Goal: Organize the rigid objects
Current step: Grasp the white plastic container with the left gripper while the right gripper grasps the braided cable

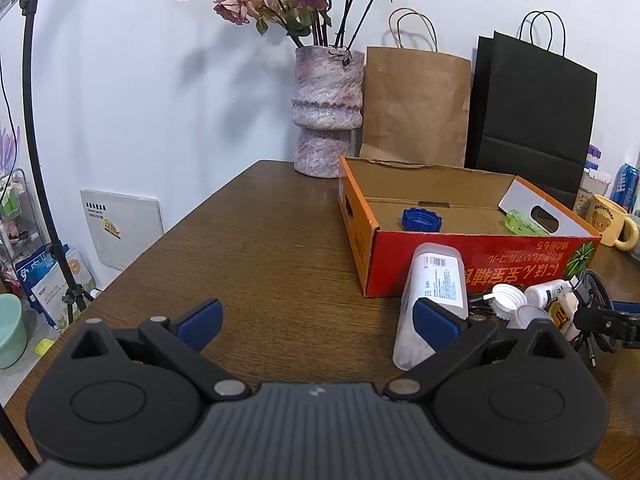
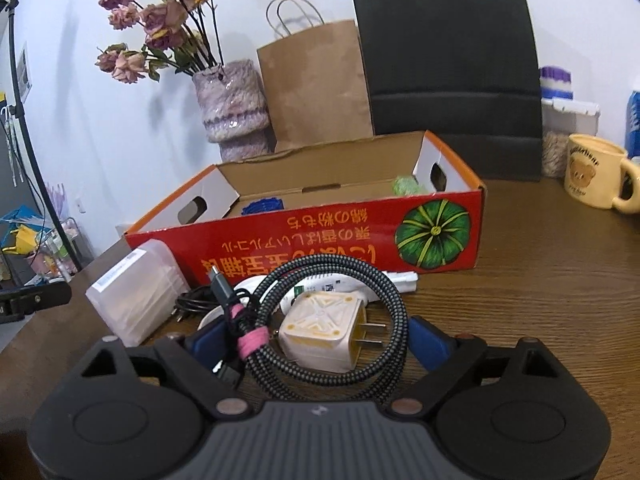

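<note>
Frosted plastic case, left of the pile: light, stiff, slick; grasp across its narrow sides. Braided cable coil encircling the plug adapter, between the right gripper pads, jaws wide, not pressing. Left gripper open, empty. Red box behind; bare table rightward.

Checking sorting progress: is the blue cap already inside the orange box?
Yes, the blue cap lies on the floor of the orange box.
</note>
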